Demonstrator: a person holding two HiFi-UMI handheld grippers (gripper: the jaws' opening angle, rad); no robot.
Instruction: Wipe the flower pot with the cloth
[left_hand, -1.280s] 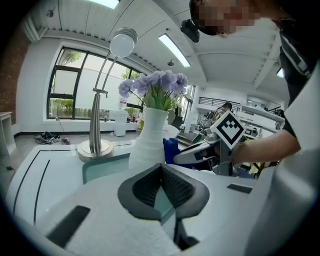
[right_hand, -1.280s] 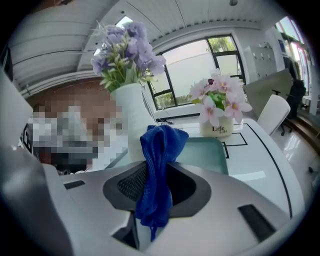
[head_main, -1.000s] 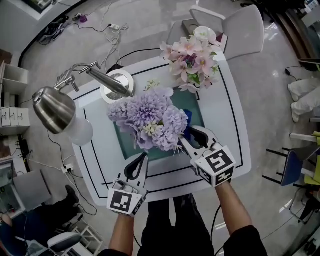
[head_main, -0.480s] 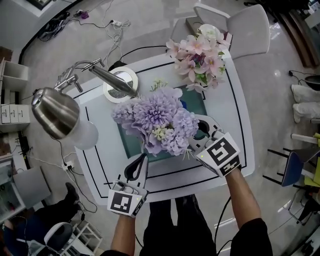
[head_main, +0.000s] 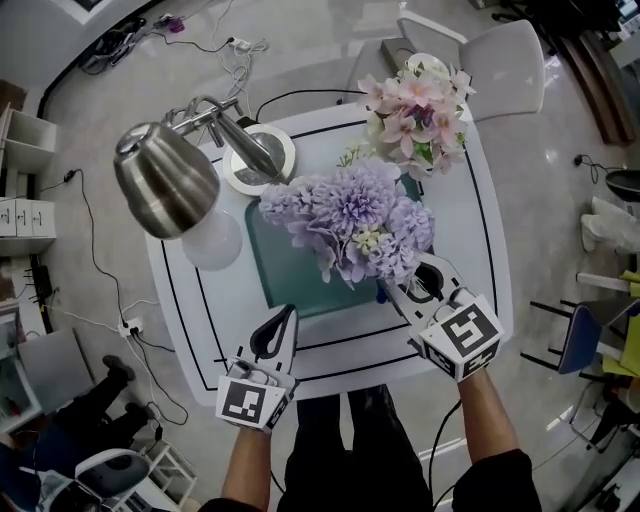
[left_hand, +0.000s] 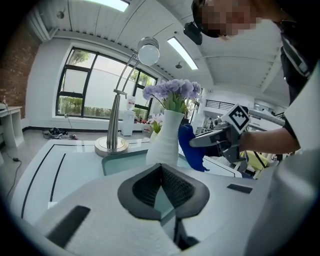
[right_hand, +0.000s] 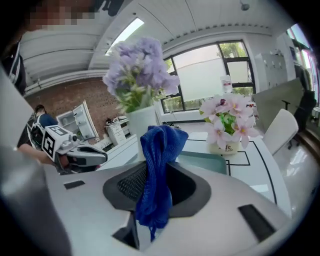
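Cloth (right_hand: 157, 170) still pinched in right gripper (head_main: 412, 285) jaws beside flower pot (left_hand: 165, 137) — left gripper (head_main: 285, 318) jaws still together

White table (head_main: 200, 300), grey chair (head_main: 503, 62), glossy floor (head_main: 310, 30)

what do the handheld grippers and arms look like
The left gripper and right gripper match: light grey shells, tapering tongs with black textured pads, a white cube with black square markers on each. The person wears black sleeves, forearms bare.

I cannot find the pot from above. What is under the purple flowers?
From above, the purple flowers hide it. The left gripper view shows a white vase beneath them, blue cloth beside it; the vase's foot is covered.
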